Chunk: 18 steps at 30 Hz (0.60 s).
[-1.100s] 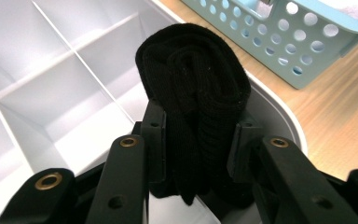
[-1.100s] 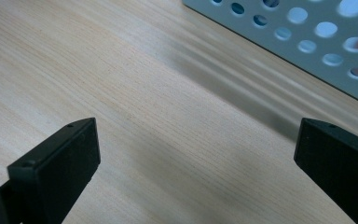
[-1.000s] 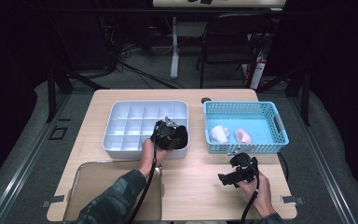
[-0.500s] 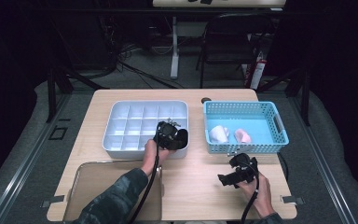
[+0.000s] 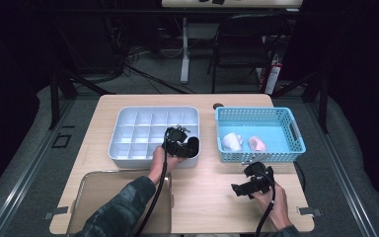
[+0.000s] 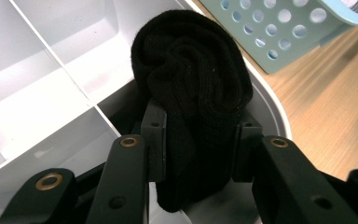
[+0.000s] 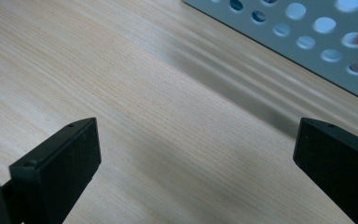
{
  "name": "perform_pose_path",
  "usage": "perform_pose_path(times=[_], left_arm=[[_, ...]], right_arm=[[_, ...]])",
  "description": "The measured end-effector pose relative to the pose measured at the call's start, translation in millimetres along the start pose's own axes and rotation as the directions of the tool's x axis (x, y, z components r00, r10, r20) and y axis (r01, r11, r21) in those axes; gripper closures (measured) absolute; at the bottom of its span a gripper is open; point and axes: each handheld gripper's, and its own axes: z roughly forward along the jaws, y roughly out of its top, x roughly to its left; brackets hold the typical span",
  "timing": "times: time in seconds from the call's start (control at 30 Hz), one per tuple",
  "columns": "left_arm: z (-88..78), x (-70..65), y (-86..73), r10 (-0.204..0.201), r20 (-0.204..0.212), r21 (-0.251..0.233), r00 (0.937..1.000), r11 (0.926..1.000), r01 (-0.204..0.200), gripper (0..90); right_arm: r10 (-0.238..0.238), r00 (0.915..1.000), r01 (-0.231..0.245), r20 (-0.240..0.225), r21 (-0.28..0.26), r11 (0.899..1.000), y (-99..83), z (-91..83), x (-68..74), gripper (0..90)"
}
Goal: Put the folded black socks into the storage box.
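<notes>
our left gripper [image 6: 198, 154] clamps a rolled black sock [image 6: 193, 93] over the white divided tray's [image 5: 128, 143] corner compartment, not yet released; our right gripper [image 7: 196, 154] gapes wide, empty.

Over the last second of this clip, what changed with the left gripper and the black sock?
Little: the left gripper, shut on the black sock, eased slightly toward the near right corner of the white divided tray. The right gripper stayed open over the table; the blue basket is unchanged.
</notes>
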Motion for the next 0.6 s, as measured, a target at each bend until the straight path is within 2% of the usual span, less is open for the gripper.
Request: perform_pose_path(times=[0.13,0.23,0.47,0.6], left_arm=[[0.5,1.1,0.4,-0.007,0.009,0.003,0.9999,1.0000,0.007,66.3],[-0.6,-2.7,2.4,0.018,-0.015,0.007,0.9997,0.9998,-0.018,65.0],[-7.0,-3.3,8.6,0.034,-0.004,0.000,0.9994,0.9994,-0.034,54.4],[-14.4,-2.1,9.1,0.028,0.008,-0.016,0.9996,0.9995,-0.028,46.7]], right_arm=[[0.001,1.0000,-0.001,0.002,0.004,1.000,-0.2,0.2,-0.5,0.2],[0.002,1.0000,-0.002,-0.002,-0.001,1.000,-0.4,0.0,-0.3,0.2],[0.001,1.0000,-0.001,0.002,0.010,1.000,-0.8,1.4,-2.4,0.2],[0.003,1.0000,-0.003,-0.003,0.015,1.000,-0.7,2.3,-2.4,0.3]])
